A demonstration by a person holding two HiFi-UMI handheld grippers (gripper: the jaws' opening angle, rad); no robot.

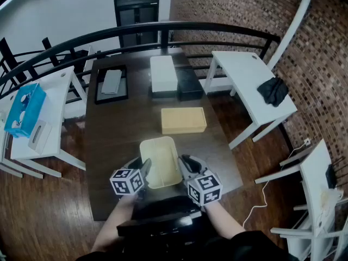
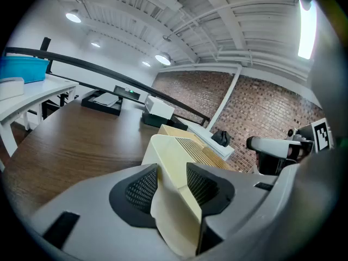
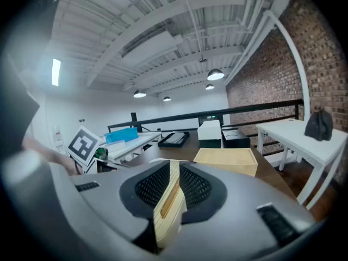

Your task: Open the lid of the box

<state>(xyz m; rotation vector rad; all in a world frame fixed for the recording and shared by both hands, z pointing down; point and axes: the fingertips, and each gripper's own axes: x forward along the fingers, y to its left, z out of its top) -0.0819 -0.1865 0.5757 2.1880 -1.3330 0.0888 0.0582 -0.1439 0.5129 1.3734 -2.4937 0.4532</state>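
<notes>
Jaws of the left gripper point(image 2: 171, 185) and the right gripper point(image 3: 174, 187) clamp narrowly on opposite long edges of the cream lid point(image 1: 160, 159) at the near end of the dark table point(image 1: 117, 125), the tan box point(image 1: 183, 120) lying just beyond.

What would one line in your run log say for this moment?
left hand-held gripper: shut on cream lid | right hand-held gripper: shut on cream lid | tan box: on table, apart, beyond lid
</notes>
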